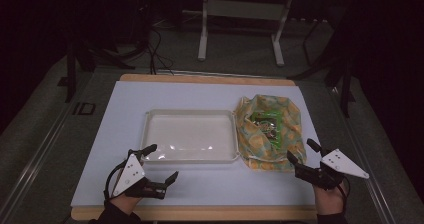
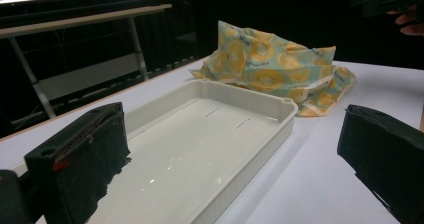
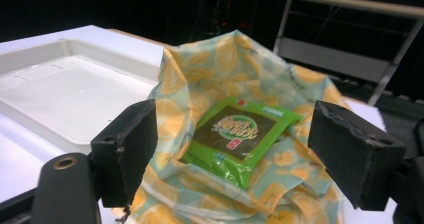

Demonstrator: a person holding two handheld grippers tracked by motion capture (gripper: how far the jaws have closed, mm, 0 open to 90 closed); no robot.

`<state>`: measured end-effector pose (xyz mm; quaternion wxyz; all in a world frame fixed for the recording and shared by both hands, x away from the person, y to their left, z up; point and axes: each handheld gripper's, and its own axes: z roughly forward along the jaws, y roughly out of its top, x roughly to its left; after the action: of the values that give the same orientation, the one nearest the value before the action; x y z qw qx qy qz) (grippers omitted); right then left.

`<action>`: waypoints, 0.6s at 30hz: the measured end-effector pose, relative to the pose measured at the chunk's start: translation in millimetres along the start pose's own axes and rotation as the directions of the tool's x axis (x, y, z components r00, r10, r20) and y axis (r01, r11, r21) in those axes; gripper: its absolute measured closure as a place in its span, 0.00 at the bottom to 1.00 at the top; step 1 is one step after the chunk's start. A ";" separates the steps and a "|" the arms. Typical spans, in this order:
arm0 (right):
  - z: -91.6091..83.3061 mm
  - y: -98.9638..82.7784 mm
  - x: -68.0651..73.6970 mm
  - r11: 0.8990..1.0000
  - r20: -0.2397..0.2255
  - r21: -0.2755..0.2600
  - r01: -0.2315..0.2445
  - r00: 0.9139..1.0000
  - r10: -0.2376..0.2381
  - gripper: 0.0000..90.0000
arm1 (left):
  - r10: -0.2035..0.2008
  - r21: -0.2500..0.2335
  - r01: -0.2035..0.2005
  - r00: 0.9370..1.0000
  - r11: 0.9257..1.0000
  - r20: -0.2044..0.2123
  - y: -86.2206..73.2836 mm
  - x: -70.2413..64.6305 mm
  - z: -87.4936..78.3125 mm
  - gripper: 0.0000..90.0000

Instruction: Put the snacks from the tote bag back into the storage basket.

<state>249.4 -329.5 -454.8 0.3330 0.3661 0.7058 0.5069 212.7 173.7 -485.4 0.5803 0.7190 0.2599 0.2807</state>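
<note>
An empty white tray (image 1: 150, 129) lies mid-table, with its long side toward me. Right of it sits a cloth bag (image 1: 290, 114) printed with yellow fruit slices, its mouth open upward. A green snack packet (image 3: 235, 134) lies inside the bag (image 3: 220, 64); in the high view the packet (image 1: 267, 121) peeks from the opening. My left gripper (image 1: 163, 165) is open near the tray's front left corner, nothing between its jaws. My right gripper (image 1: 305, 153) is open at the bag's front right edge, jaws wide on either side of the bag mouth, not touching the packet.
A white mat (image 1: 120, 99) covers the wooden table top (image 1: 200, 213). Behind the table stands a white metal frame (image 1: 240, 14) on a dark floor. In the left gripper view the tray (image 2: 210, 134) stretches away toward the bag (image 2: 270, 69).
</note>
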 end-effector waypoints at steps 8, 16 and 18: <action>2.8 -0.8 0.0 0.999 -0.038 0.039 -0.005 0.999 0.006 0.22 | 0.006 0.011 -0.006 1.000 1.000 0.012 -1.9 -0.3 -2.7 0.00; 4.0 5.5 2.4 0.998 -0.083 0.065 0.005 0.997 0.001 0.20 | 0.003 0.016 -0.004 1.000 1.000 0.028 -5.3 -0.6 -2.2 0.00; 4.0 7.0 3.6 0.998 -0.107 0.066 0.013 0.994 -0.005 0.19 | 0.006 0.023 -0.007 0.999 1.000 0.032 -6.2 -1.7 -2.1 0.00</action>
<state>252.2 -323.0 -449.6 0.2847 0.3464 0.7408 0.5003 209.7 175.1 -491.2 0.5753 0.7308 0.2513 0.2680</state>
